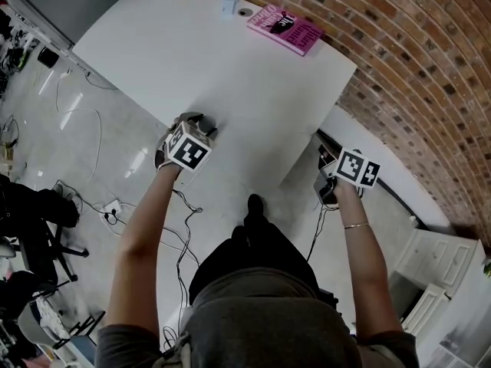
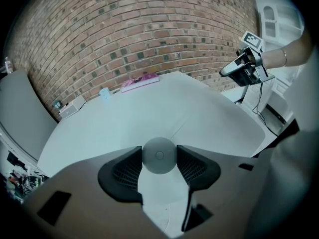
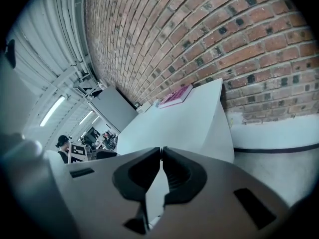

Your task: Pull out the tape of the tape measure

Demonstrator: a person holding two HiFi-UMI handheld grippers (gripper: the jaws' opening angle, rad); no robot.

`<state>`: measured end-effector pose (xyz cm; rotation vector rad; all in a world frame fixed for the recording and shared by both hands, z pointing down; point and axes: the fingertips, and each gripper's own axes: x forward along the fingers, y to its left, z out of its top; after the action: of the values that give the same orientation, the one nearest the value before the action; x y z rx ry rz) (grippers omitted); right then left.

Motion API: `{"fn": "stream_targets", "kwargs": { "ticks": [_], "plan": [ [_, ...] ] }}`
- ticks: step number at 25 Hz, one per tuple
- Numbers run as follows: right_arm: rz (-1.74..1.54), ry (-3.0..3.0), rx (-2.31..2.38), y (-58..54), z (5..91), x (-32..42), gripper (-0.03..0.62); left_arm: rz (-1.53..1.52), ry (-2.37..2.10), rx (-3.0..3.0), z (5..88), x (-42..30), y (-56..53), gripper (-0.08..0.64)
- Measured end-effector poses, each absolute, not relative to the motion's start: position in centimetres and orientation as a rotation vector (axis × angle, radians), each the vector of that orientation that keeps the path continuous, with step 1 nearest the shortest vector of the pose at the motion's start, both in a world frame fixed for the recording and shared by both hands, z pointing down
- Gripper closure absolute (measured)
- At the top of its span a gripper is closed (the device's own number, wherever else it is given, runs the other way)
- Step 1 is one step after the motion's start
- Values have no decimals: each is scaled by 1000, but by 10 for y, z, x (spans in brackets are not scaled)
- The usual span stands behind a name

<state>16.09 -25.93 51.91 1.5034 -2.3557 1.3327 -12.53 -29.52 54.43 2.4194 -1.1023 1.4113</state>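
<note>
- Head view: the left gripper (image 1: 204, 123) is over the white counter's (image 1: 230, 60) near edge.
- Left gripper view: the fingers (image 2: 127, 171) clamp a round grey tape measure (image 2: 159, 156), its flat face towards the camera.
- Right gripper view: the right gripper's fingers (image 3: 142, 176) are pressed together, with the brick wall (image 3: 239, 39) beyond them.

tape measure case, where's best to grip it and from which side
Across the curved rim of the tape measure, from the near edge of the table, as the left gripper has it: a disc, so opposite rim points probably suit two jaws.

Head view steeply downward, all share table (image 1: 192, 60)
</note>
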Motion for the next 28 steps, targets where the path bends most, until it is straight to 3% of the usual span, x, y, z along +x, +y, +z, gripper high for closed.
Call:
{"fn": "stream_targets", "kwargs": {
  "ticks": [22,28],
  "plan": [
    [1255,-2296,1439,-305,544,151,560,1440,-1111,2326,568,-124,-318,331],
    [1252,-2269,1414,-308,553,150,526,1459,-1110,2318,571,-126,-320,331]
  ]
}}
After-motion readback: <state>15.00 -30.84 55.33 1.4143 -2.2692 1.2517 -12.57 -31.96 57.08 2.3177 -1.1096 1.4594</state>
